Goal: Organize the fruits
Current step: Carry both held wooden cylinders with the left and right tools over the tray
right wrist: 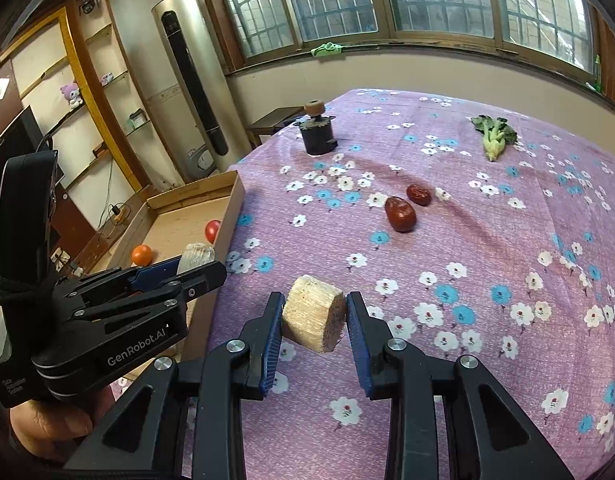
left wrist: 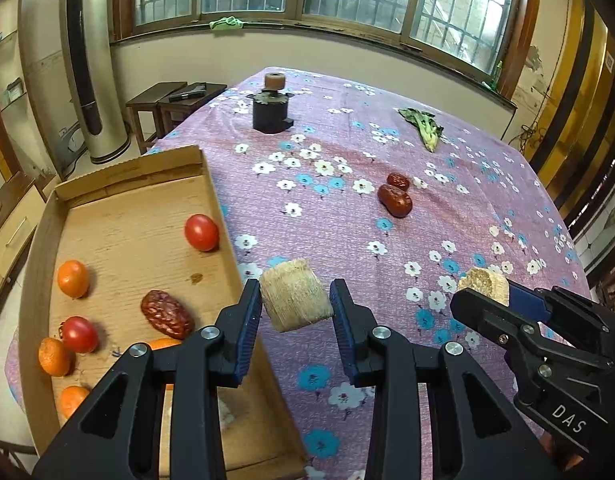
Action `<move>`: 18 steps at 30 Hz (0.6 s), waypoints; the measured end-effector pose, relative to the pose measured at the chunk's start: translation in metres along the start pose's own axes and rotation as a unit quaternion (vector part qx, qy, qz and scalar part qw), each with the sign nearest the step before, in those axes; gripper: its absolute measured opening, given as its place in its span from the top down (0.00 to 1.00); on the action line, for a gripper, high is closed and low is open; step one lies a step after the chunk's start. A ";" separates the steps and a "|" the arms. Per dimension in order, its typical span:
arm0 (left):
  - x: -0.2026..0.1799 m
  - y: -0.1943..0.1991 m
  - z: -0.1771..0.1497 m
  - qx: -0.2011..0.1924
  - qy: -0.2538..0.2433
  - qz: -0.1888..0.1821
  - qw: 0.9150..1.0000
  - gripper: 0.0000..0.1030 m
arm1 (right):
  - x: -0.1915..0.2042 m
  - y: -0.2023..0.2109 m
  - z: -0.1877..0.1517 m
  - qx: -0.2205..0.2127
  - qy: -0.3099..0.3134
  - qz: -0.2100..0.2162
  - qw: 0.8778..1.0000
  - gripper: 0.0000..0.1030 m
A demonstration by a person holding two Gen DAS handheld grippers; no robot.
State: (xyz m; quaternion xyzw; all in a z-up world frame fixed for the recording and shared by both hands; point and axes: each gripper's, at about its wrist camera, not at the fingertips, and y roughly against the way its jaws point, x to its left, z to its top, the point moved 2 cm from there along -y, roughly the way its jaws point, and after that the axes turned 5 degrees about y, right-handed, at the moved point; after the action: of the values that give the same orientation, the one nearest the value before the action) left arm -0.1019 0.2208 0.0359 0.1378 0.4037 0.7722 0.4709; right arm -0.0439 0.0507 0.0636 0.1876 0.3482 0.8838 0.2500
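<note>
My left gripper (left wrist: 296,305) is shut on a pale sugarcane chunk (left wrist: 295,294), held above the table beside the cardboard tray (left wrist: 127,184). My right gripper (right wrist: 314,318) is shut on a second sugarcane chunk (right wrist: 313,312) over the purple floral cloth; it shows in the left wrist view (left wrist: 485,284) too. The tray holds two tomatoes (left wrist: 202,232), several small oranges (left wrist: 72,278) and a red date (left wrist: 166,314). Two more red dates (left wrist: 394,199) lie together on the cloth (right wrist: 401,213).
A black cylinder with a brown cap (left wrist: 270,110) stands at the far side of the table. A leafy green vegetable (left wrist: 425,128) lies far right. Stools (left wrist: 167,100) and a tall air conditioner (left wrist: 91,60) stand beyond the table's left edge.
</note>
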 end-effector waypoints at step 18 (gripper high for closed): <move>0.048 0.004 0.010 -0.007 0.032 0.025 0.999 0.68 | 0.044 -0.023 0.021 0.007 0.037 0.030 0.999 0.69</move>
State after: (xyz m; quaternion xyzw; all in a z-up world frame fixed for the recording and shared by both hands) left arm -0.1232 0.2654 0.0375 0.1198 0.4100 0.7902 0.4395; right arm -0.0620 0.1012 0.0685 0.1665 0.3578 0.8948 0.2087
